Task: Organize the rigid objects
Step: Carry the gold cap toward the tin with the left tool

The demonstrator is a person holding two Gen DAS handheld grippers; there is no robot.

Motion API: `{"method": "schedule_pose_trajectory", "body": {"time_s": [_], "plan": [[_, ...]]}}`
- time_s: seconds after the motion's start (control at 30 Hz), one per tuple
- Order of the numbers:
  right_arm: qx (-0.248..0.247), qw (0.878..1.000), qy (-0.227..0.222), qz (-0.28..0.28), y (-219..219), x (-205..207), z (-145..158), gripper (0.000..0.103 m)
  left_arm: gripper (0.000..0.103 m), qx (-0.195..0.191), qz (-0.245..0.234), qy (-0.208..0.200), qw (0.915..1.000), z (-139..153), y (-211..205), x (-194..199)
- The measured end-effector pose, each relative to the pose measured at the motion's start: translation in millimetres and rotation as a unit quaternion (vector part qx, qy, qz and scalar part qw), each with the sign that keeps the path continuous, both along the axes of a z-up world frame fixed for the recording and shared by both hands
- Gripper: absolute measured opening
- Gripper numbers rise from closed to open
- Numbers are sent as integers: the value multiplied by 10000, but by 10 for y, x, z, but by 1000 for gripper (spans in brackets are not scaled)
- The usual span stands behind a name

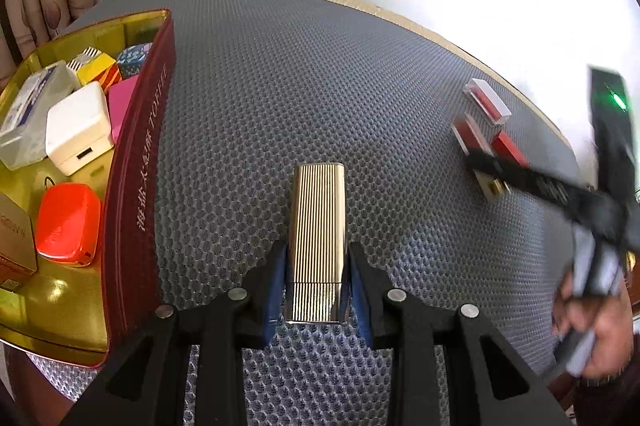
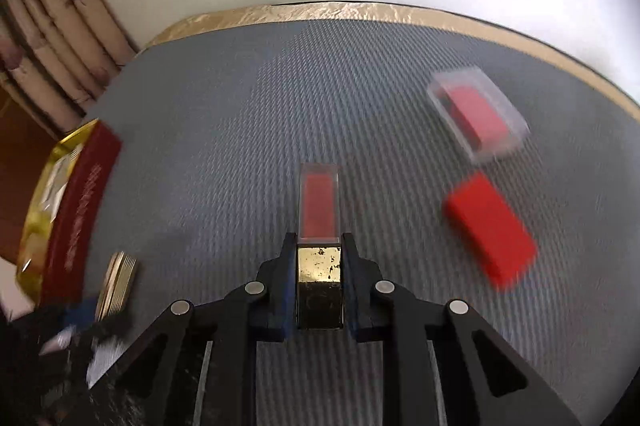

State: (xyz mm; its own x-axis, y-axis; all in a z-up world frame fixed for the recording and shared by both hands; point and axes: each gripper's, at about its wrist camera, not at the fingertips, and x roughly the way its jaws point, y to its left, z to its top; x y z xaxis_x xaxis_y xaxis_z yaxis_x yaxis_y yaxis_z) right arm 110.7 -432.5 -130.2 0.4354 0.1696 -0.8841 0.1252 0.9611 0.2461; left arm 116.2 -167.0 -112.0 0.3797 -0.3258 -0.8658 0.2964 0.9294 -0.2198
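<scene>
My left gripper point(image 1: 318, 266) is shut on a ribbed gold metal case point(image 1: 318, 222), held above the grey mat next to the tin. It also shows in the right wrist view point(image 2: 116, 286). My right gripper point(image 2: 319, 246) is shut on a lipstick with a gold base and clear red cap point(image 2: 319, 206); it also shows in the left wrist view point(image 1: 476, 146). A clear-capped red piece point(image 2: 476, 114) and a plain red block point(image 2: 492, 226) lie on the mat to its right.
A dark red tin with a gold inside point(image 1: 136, 166) stands at the left. It holds a white charger point(image 1: 78, 126), an orange-red case point(image 1: 68, 220), a clear box point(image 1: 32, 106) and several small boxes. The mat's gold back edge point(image 2: 340, 11) meets a white wall.
</scene>
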Motion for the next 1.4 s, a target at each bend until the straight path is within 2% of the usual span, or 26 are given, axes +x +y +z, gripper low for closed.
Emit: {"method": "schedule_pose_trajectory", "body": {"time_s": [0.1,0.37,0.53,0.73,0.93,1.13,1.2,1.23,1.27,1.33,1.37,1.4], "plan": [[26,10000,-5,15,8,-290,-8,19,31,111,-23,-106,9999,-3,-39,-64],[118,9996,-232,-79,-56,-666,6,19,31,-130,-1,56,9999,44,-84,-141],[150,9989,-433,-118,-133,-906,21,19,31,-207,8,-160,9997,251,28,-243],[58,9982,-587,-101,-140,-1047,26,19,30,-397,319,-559,9971,726,447,-375],[68,9981,-591,-135,-127,-1028,31,19,30,-506,909,-921,9903,1209,1096,-202],[65,9981,-600,-154,-130,-1023,35,19,30,68,1348,-1001,9858,1230,1445,225],[74,9981,-599,-157,-127,-1025,36,19,29,-255,1419,-732,9868,1180,1566,261],[87,9980,-598,-160,-131,-1026,36,19,29,-549,1323,-679,9874,1172,1579,200],[101,9980,-598,-166,-133,-1029,36,19,29,-621,1077,-722,9896,1165,1529,94],[127,9980,-600,-177,-146,-1028,33,19,31,-336,264,-791,9960,1130,1312,-155],[127,9980,-600,-178,-147,-1027,33,19,33,-213,-249,-748,9967,1078,1196,-328],[126,9980,-599,-176,-147,-1027,34,19,39,-181,-546,-688,9960,1022,1127,-446]]}}
